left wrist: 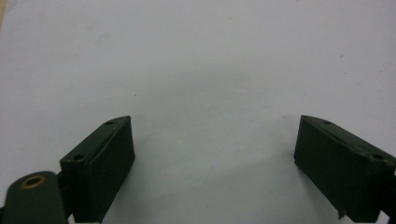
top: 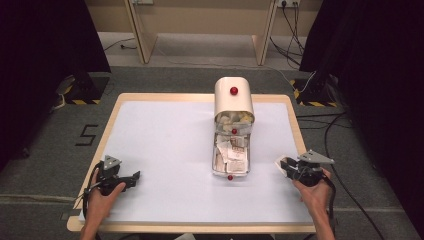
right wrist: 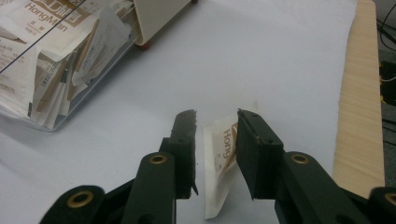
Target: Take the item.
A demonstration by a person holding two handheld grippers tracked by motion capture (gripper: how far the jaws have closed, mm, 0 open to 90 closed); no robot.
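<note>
Right tool [right wrist: 215, 120] parted around white sachet [right wrist: 219, 163], clear sachet-filled drawer [right wrist: 56, 70] upper left, white tabletop [right wrist: 261, 56]

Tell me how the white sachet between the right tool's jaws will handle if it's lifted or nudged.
The sachet looks thin and flat, so probably very light and somewhat floppy; held by one edge it may droop. Lying flat on the smooth white table, it would likely slide rather than roll. The right tool has its jaws apart around it, so a pinch on the thin edge may slip.
</note>
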